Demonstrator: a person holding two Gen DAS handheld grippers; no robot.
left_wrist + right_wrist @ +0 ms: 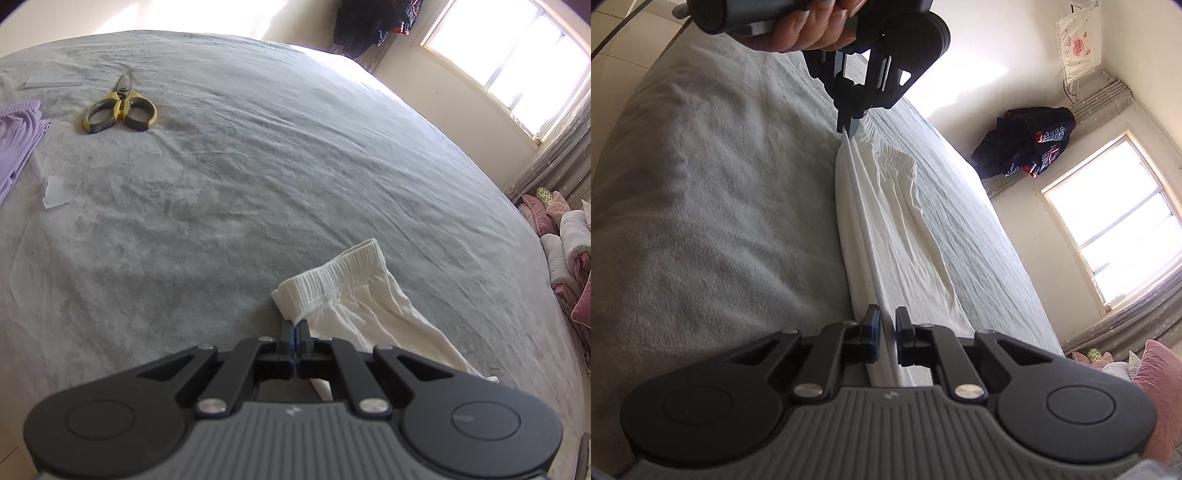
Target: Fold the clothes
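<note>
Right wrist view fills its left half with the grey bedspread (701, 221), and the white garment (897, 236) runs up the centre of the frame, folded lengthwise with its elastic waistband at the top. At upper centre the left gripper (849, 127) pinches the waistband corner, its jaws together on the cloth. At lower centre the right gripper (886, 325) straddles the folded edge with its jaws apart, so that end is not gripped. I judge the main risk lies there: if the left end lifts or pulls before the right jaws clamp, the layers could slide apart and the fold open. Left wrist view shows scissors (120, 109) at upper left and a purple garment (18, 140) at the left edge, both well apart from the work. No container shows in either view.
</note>
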